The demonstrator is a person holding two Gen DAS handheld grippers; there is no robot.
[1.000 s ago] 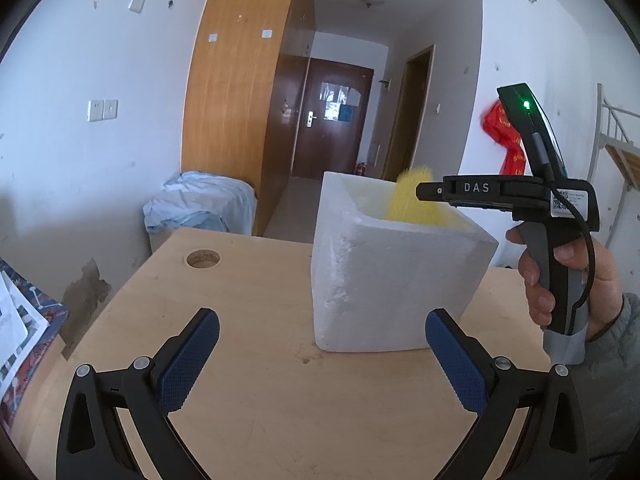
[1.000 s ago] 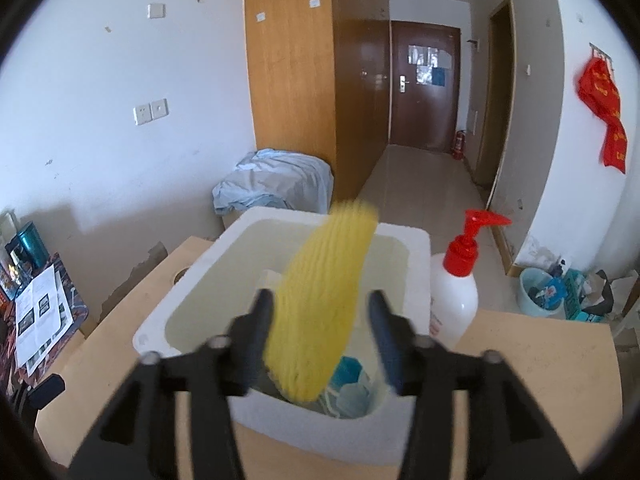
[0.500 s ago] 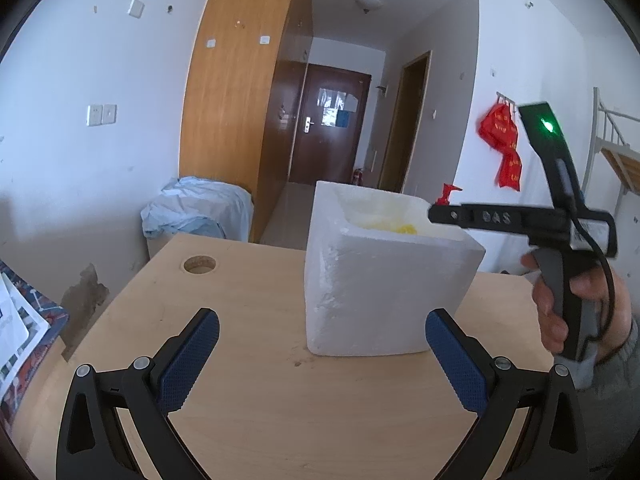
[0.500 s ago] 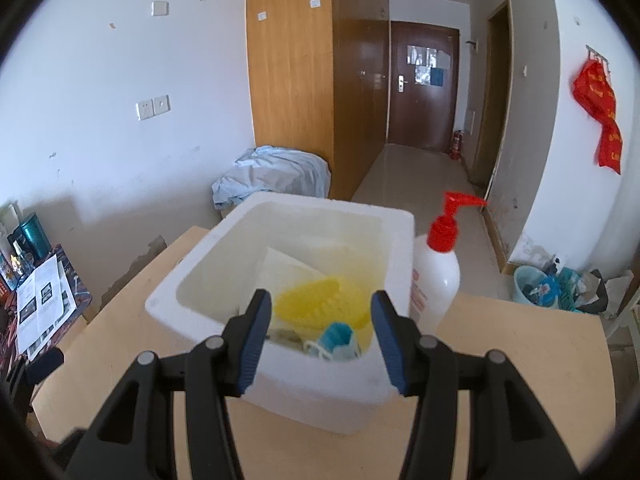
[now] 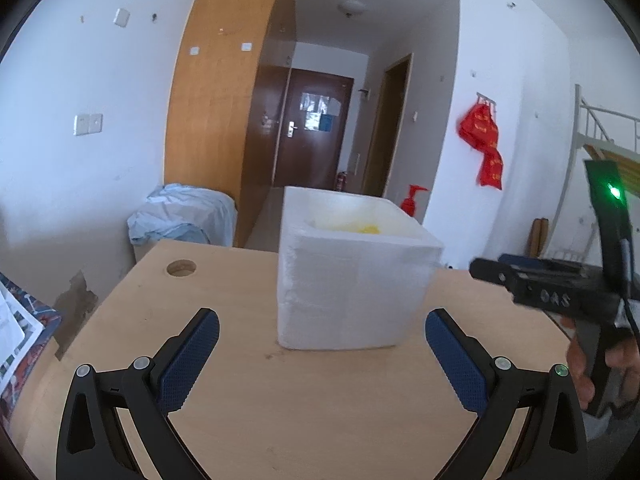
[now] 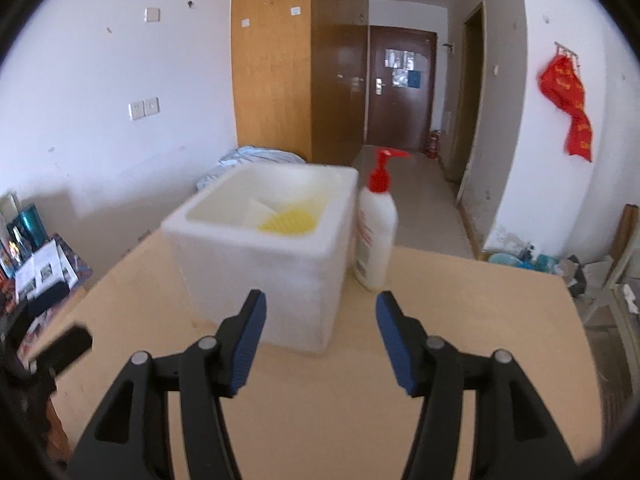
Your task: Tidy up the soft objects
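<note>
Your grainy white foam box (image 6: 264, 240) sits on the smooth wooden table (image 6: 460, 320), a yellow ribbed sponge (image 6: 290, 222) inside. Your right gripper (image 6: 320, 312) is opening, empty; your left gripper (image 5: 322, 330) stands spread, empty.

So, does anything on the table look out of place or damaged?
Nothing is spilled or damaged. The only odd one is the pump bottle, a hard object standing upright close beside the foam box, where the yellow mesh piece lies inside.

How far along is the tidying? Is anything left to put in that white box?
Done: the yellow foam net lies inside the white foam box. In hand: nothing. The right gripper is opening with nothing between its jaws, and the left gripper is open. Left: no other soft object shows on the table.
</note>
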